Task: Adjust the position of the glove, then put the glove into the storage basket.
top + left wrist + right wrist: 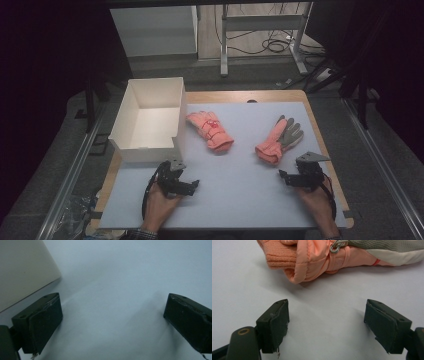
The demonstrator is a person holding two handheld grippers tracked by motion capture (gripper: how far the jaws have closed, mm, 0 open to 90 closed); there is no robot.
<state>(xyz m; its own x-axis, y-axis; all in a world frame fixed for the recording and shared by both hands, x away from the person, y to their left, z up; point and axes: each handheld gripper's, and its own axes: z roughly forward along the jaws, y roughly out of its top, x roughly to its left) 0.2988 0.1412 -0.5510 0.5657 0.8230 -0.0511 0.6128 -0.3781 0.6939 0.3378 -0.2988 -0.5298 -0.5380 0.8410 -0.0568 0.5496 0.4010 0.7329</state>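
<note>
Right glove just ahead of right gripper, jaws spread; left gripper likewise, beside box.

Dim room around a lit work table

The wooden table carries a pale mat and stands on grey floor; beyond it a white cabinet, a metal frame and loose cables (tangled) — the sides lie in darkness.

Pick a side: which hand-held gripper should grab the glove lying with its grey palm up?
Right. The right hand-held gripper sits open just short of that grey-palmed glove, cuff toward its jaws. The left hand-held gripper is by the white box, across the mat.
</note>
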